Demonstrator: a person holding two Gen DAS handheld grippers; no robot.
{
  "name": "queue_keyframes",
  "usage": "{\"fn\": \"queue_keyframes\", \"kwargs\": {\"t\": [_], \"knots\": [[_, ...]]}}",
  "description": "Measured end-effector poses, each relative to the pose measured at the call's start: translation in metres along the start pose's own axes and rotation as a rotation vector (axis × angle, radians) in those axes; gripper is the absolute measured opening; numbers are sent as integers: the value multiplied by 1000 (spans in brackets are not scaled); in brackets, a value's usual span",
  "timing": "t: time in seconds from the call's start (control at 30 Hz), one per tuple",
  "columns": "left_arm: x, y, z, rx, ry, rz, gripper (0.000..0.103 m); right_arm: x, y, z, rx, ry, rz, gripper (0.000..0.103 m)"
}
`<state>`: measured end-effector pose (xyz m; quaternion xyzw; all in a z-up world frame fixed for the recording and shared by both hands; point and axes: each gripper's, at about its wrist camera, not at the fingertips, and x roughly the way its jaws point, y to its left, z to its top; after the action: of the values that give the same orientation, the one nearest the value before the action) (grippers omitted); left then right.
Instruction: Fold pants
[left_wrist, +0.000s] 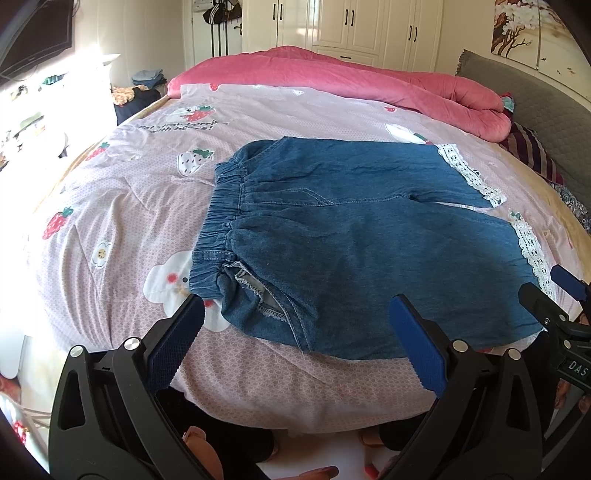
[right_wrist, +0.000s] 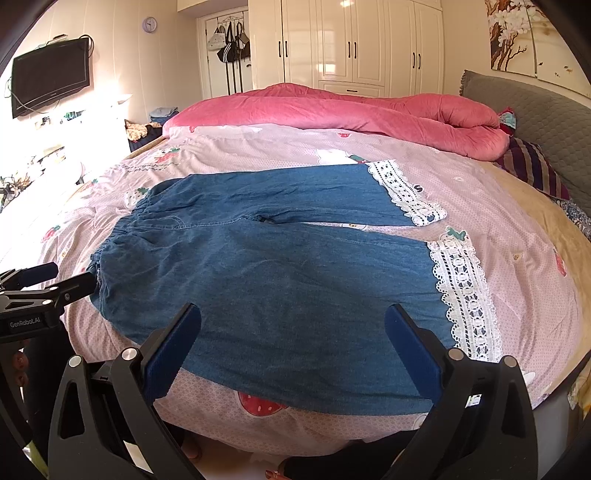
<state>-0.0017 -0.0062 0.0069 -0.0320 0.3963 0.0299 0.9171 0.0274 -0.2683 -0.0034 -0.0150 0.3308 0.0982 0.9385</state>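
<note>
Nearest us, we find the left tongs (left_wrist: 295, 317) released, blue pads spread wide, hanging over the near edge of the bed (left_wrist: 288, 391) at the waistband end of the pants (left_wrist: 351, 236). The right tongs (right_wrist: 293, 325) are likewise released, holding nothing, poised over the near leg. In the right wrist view the left unit's body reads "GenRobot.AI"; in the left wrist view the right unit shows only "DAS", the rest cut off by the frame edge.

We record the denim pants lying flat on the pink strawberry-print bedspread (left_wrist: 122, 206), elastic waistband to the left, both legs running right and ending in white lace cuffs (right_wrist: 461, 295). The near corner of the waistband is turned over, exposing an inner seam.

Printed writing on the bedspread beyond the pants is partly creased; we cannot read it fully.

Farther back, a rolled pink quilt (left_wrist: 332, 77) lies across the bed. A wall television (right_wrist: 51, 81), a round clock (right_wrist: 149, 24) and white wardrobes (right_wrist: 351, 40) stand behind.
</note>
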Motion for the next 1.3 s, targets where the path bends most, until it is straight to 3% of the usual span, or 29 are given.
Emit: {"fn": "queue_keyframes", "kwargs": {"t": [0.67,0.87,1.13,1.3], "knots": [[17,-3,3,2,19,-29,94,17,-3,0,1,25,-1,99],[28,5,12,7,30,-32,94,31,-6,10,-2,36,43,99],[72,39,73,35,21,35,94,70,-13,46,-36,85,100,99],[129,63,124,69,90,22,94,104,-20,80,-40,110,128,99]]}}
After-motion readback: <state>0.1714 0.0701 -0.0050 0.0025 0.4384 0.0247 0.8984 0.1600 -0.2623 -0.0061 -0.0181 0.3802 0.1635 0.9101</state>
